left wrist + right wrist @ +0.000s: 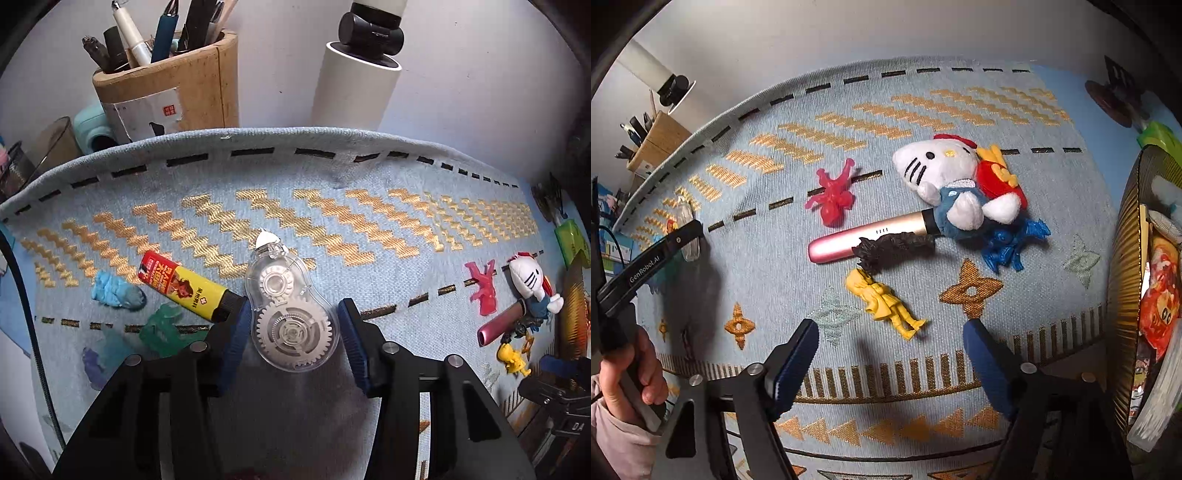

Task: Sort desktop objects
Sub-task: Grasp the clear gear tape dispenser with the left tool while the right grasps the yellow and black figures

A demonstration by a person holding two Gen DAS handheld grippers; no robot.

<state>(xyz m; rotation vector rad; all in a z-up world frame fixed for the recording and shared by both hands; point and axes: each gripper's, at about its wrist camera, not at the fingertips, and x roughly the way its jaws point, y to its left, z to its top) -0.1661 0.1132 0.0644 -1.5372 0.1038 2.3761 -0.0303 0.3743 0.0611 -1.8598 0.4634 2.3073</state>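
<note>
left claw [293,330] around clear, gear-filled tape dispenser [290,314]

Plush cat [945,177] hides pink pen [866,238] tip, most of blue figure [1012,245]; box [1123,295] cut off at right edge.

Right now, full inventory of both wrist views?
Tape dispenser: 1, clear, between the left fingers, not clamped.
Glue tube: 1, yellow-red, left of it.
Pen holder: 1, wooden, back left.
Roller: 1, white, back.
Plush cat: 1, white, mat centre.
Pink tube: 1, under the plush.
Figurines: red, black, yellow, blue, green.
Basket: 1, gold-ribbed, right.
Mat: 1, pale blue.
Left gripper: open.
Right gripper: open, empty.
</note>
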